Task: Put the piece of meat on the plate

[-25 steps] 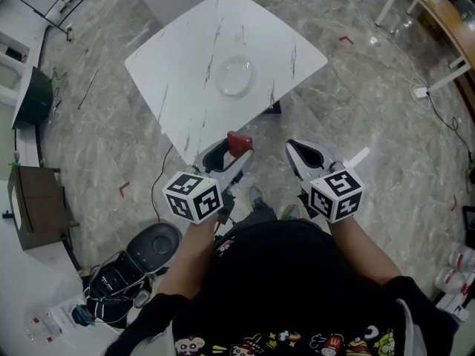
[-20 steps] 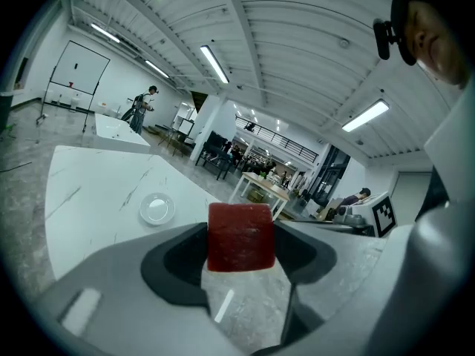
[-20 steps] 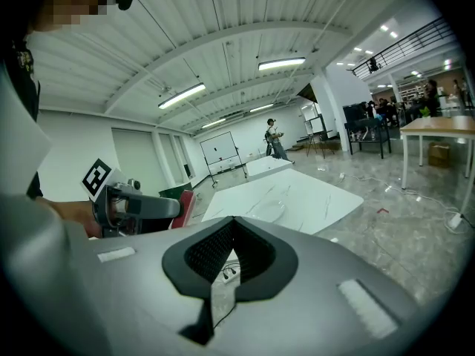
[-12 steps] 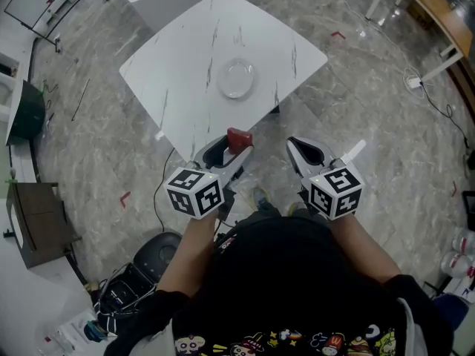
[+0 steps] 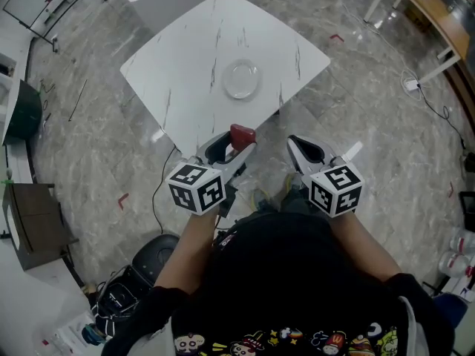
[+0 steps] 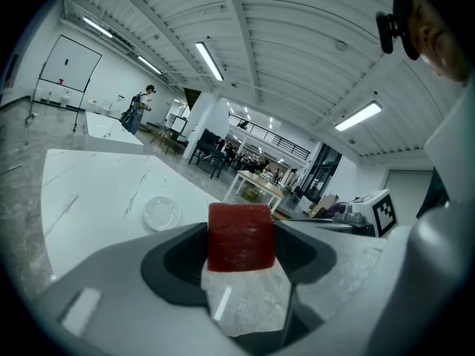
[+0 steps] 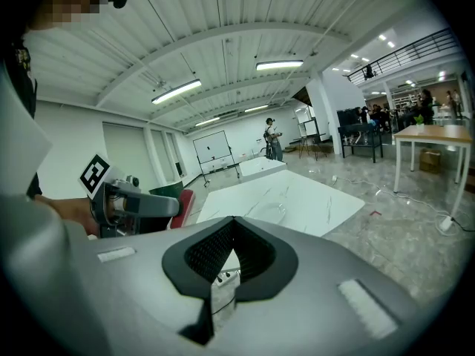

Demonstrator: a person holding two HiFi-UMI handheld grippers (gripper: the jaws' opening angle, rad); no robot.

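The piece of meat (image 5: pixel 242 134) is a red block, and my left gripper (image 5: pixel 239 141) is shut on it just short of the near edge of the white marble table (image 5: pixel 185 58). In the left gripper view the meat (image 6: pixel 239 237) stands between the jaw tips, above the floor. A clear glass plate (image 5: pixel 241 78) sits empty near the table's middle, and shows as the plate (image 6: pixel 161 213) and the plate (image 7: pixel 273 212) in the gripper views. My right gripper (image 5: pixel 295 144) is shut on nothing, to the right of the left one and also short of the table edge.
A wooden table (image 5: pixel 438 13) stands at the far right with cables on the floor near it. A dark cabinet (image 5: pixel 33 213) and a black round device (image 5: pixel 152 247) lie at the left. The person's feet and body fill the bottom of the head view.
Both grippers have edged slightly forward toward the table, and the meat has stayed in the left jaws. The plate has not moved on the table.
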